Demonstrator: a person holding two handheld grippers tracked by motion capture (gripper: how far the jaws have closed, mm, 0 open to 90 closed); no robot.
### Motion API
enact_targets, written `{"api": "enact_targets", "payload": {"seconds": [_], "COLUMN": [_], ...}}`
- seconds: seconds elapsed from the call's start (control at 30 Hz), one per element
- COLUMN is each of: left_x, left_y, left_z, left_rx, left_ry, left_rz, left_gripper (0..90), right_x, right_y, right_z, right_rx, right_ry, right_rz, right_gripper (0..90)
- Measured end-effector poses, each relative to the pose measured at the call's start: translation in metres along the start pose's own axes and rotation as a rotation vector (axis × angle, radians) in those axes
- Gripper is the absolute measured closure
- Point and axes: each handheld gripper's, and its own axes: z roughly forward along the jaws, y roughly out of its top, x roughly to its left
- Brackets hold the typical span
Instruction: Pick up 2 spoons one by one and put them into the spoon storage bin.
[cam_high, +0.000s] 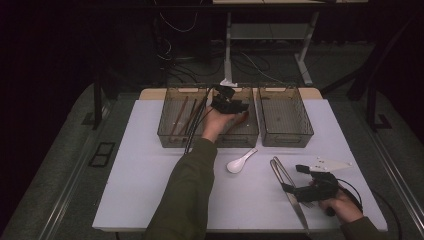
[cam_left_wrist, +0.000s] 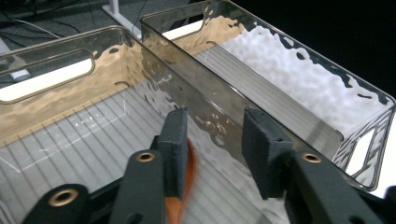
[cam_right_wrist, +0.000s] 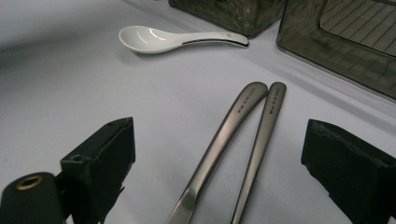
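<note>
The orange utensil (cam_left_wrist: 187, 172) sits in the middle bin (cam_high: 235, 131), right under the left gripper (cam_high: 231, 106). In the left gripper view it lies against the inside of one pad, with the jaws parted and the other pad clear of it, so nothing is pinched. It's blurred there, so hard to say what kind of utensil it is.

From that bin, the left bin (cam_high: 172, 125) at 9 o'clock holds a few brown sticks (cam_high: 181, 116), and the right bin (cam_high: 286, 120) is at 3 o'clock. All three stand close together along the far edge of the white table (cam_high: 145, 180).

At about 6 o'clock from the middle bin lies a white spoon (cam_high: 241, 161), and further toward 4 o'clock there are two steel utensils (cam_right_wrist: 243, 140) side by side, handles touching. The right gripper (cam_high: 300, 186) hovers over them with its jaws wide apart on either side, not touching.

The tabletop's left half is bare, plenty of space to move there. The near right corner is crowded by the hand (cam_high: 345, 206) and cable. Around the table there's grey floor, dark walls and a desk frame (cam_high: 270, 35) with cables behind.
</note>
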Motion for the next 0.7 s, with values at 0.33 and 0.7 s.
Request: {"api": "enact_targets", "payload": {"seconds": [0.33, 0.7], "left_x": [-0.010, -0.030], "left_y": [-0.004, -0.013], "left_z": [-0.019, -0.048], "left_rx": [0.012, 0.006], "left_ry": [-0.018, -0.051], "left_rz": [0.058, 0.101], "left_gripper": [42.8, 31.5], "right_x": [0.000, 0.000], "right_y": [0.000, 0.000], "right_z": [0.001, 0.002], "right_rx": [0.007, 0.012], "right_ry": [-0.001, -0.006], "right_rz": [-0.006, -0.001], "right_gripper": [9.7, 9.7]}}
